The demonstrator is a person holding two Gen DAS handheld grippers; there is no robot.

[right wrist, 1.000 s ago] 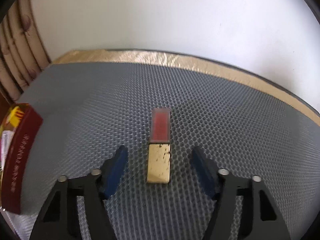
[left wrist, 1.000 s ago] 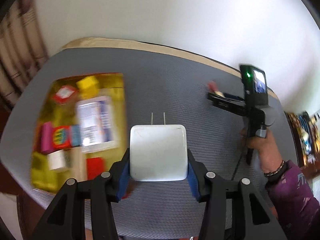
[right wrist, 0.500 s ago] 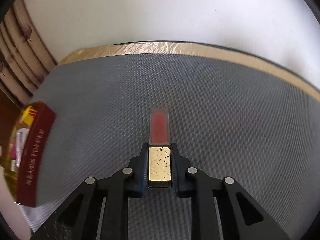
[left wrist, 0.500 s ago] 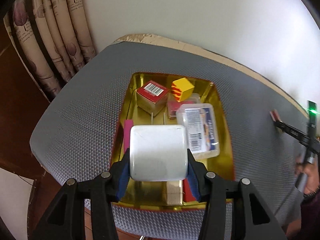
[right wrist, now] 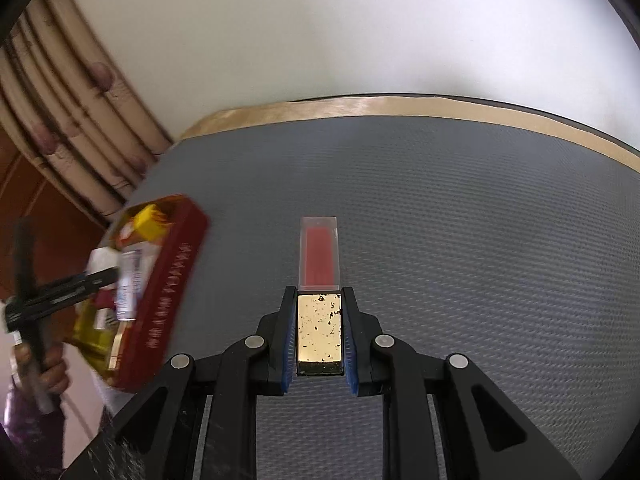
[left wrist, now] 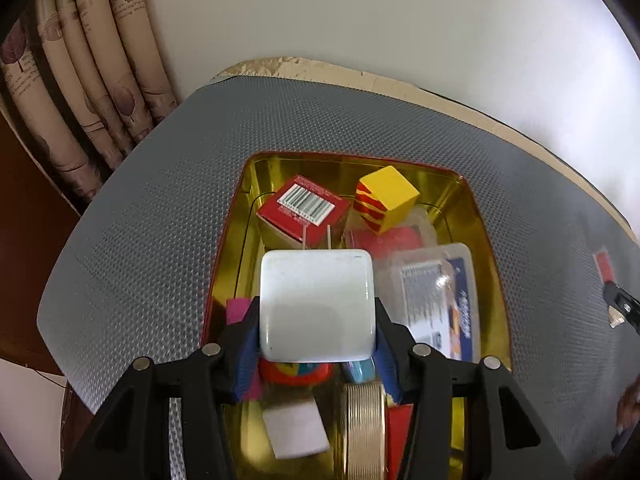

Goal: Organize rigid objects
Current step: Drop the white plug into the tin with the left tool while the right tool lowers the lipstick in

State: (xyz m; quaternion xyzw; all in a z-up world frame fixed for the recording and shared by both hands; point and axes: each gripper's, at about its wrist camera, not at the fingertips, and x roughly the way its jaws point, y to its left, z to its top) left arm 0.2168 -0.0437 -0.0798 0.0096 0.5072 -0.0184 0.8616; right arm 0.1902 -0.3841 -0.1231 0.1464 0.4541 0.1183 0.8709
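We pinch a white square plug adapter (left wrist: pixel 318 306) in our left tool (left wrist: pixel 316 344) right over the gold-lined red tin box (left wrist: pixel 486 240) by the bench's (right wrist: pixel 460 216) left edge, not yet dropped among the blocks and cases already there. Our right tool (right wrist: pixel 319 334) clamps a gold-capped clear lipstick tube (right wrist: pixel 319 292) above mid-bench, well apart from the tin, so two items remain.
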